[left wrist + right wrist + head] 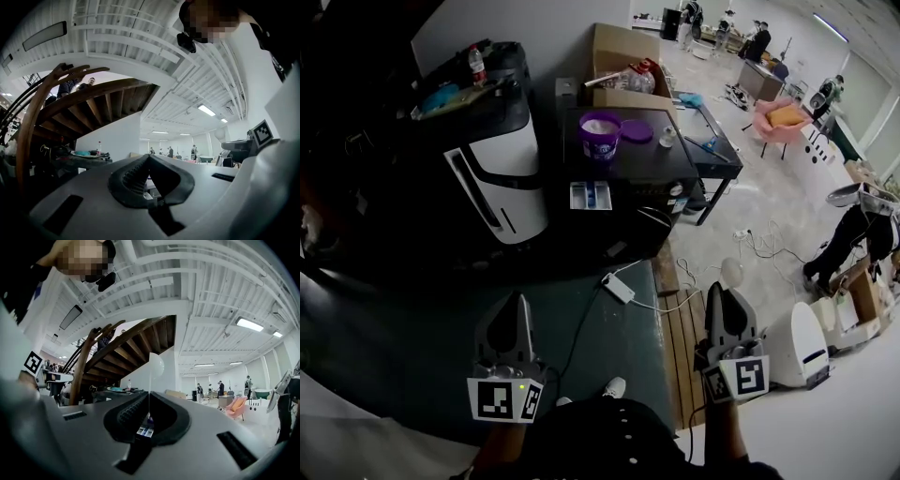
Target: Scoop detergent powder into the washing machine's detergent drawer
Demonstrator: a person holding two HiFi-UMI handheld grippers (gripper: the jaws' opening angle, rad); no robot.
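Note:
A purple tub of white detergent powder (pixel 600 132) stands open on the black washing machine (pixel 649 167), with its purple lid (pixel 637 130) lying beside it. The detergent drawer (pixel 590 195) is pulled out at the machine's front left. Low in the head view, far from the machine, my left gripper (pixel 521 300) and my right gripper (pixel 718 289) are both held up. Each is shut with nothing in it. The left gripper (pixel 148 157) has its pads pressed together at the tip. So does the right gripper (pixel 149 395), and below its tip the drawer (pixel 144 431) shows small.
A white and black appliance (pixel 492 178) stands left of the washing machine. On the floor lie a power strip (pixel 619 288) and cables (pixel 759 246). A dark table (pixel 712 145), a pink chair (pixel 781 120) and cardboard boxes (pixel 619 52) are behind. A white device (pixel 802 345) stands at my right.

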